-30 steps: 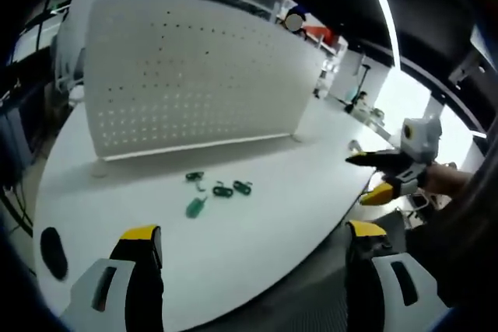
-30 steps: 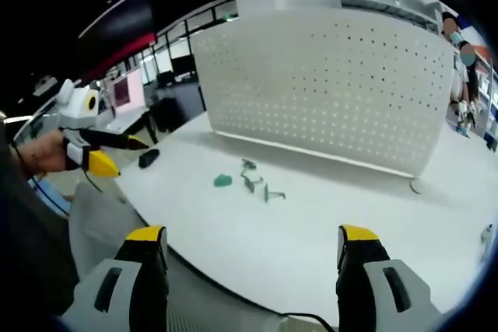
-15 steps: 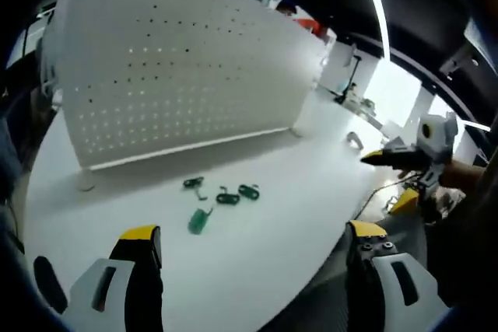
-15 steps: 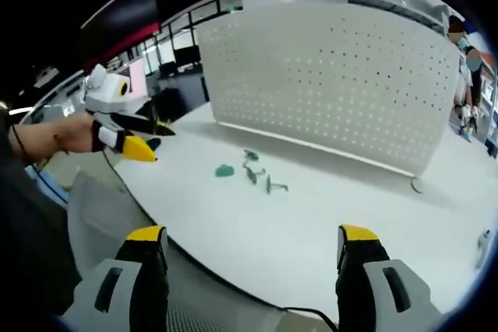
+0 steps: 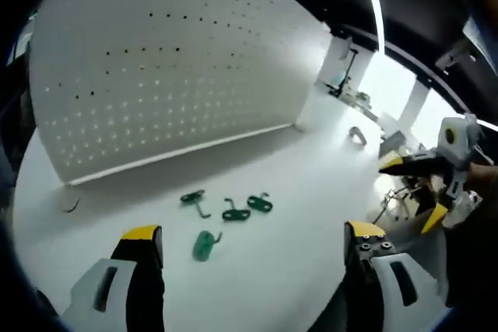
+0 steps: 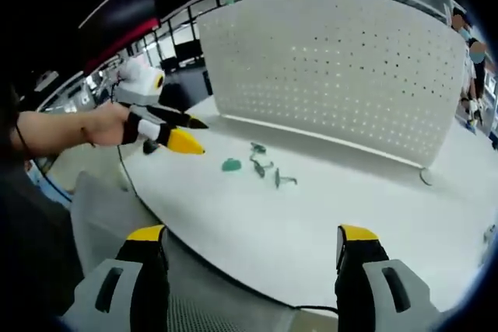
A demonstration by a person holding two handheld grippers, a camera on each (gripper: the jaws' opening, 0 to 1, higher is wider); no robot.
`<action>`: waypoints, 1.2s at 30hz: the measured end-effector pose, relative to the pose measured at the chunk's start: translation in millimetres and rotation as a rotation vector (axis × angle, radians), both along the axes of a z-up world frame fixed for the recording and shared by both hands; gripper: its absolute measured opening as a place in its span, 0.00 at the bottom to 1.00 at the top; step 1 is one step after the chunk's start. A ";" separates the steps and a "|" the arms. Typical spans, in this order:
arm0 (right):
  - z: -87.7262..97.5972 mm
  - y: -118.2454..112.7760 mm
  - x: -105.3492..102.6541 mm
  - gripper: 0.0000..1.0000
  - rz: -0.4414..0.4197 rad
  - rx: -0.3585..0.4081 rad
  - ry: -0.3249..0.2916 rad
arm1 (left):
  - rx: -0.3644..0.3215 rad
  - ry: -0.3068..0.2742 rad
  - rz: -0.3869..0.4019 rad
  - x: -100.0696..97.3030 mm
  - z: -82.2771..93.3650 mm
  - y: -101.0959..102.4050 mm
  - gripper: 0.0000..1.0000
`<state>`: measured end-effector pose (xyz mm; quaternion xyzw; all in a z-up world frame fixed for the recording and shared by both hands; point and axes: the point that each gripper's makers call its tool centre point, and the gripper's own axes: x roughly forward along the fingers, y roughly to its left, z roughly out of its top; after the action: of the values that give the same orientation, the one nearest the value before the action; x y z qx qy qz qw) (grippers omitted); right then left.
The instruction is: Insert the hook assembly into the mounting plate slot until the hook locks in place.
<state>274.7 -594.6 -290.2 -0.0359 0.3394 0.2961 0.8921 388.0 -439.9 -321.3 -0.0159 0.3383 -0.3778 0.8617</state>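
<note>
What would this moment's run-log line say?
stage: approach | left gripper: open, empty | right gripper: open, empty | green hooks: untouched on table

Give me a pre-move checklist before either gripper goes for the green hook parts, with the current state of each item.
1. Four green hook parts lie loose on the white table: ok.
2. Parts apart enough to pick one: ok; the flat green piece lies by itself.
3. Left gripper open and empty: ok.
4. Right gripper open and empty: ok.
5. Pegboard upright behind the parts: ok.
6. Which slot takes the hook: cannot tell.
</note>
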 end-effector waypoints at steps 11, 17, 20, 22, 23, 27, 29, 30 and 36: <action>-7.6 3.1 4.3 0.90 -0.039 0.053 0.059 | 0.063 0.021 -0.091 27.0 -28.9 -5.6 0.93; -9.1 1.2 9.7 0.90 -0.049 0.046 0.077 | 0.045 0.037 -0.121 38.8 -40.4 -19.4 0.91; -10.4 -1.3 13.3 0.89 -0.055 0.042 0.083 | 0.049 0.044 -0.131 47.5 -47.5 -23.5 0.88; -11.6 -3.7 14.4 0.89 -0.064 0.041 0.088 | 0.048 0.046 -0.134 53.1 -50.2 -25.0 0.86; -12.5 -4.5 14.4 0.89 -0.067 0.041 0.092 | 0.050 0.037 -0.136 56.5 -50.5 -24.8 0.85; -19.9 -11.1 14.6 0.89 -0.081 0.029 0.110 | 0.047 0.018 -0.125 76.5 -53.0 -22.0 0.80; -23.6 -14.5 14.8 0.89 -0.087 0.022 0.122 | 0.042 -0.004 -0.130 84.8 -54.4 -22.9 0.76; -24.1 -15.4 15.4 0.89 -0.090 0.022 0.124 | 0.043 -0.006 -0.131 86.1 -54.9 -22.9 0.74; -28.4 -17.8 19.7 0.89 -0.089 0.006 0.129 | 0.095 -0.022 -0.160 99.0 -72.5 -23.5 0.59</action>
<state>294.4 -612.3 -318.6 0.0011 0.3964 0.2591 0.8808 487.0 -463.4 -393.8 0.0561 0.3465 -0.4291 0.8322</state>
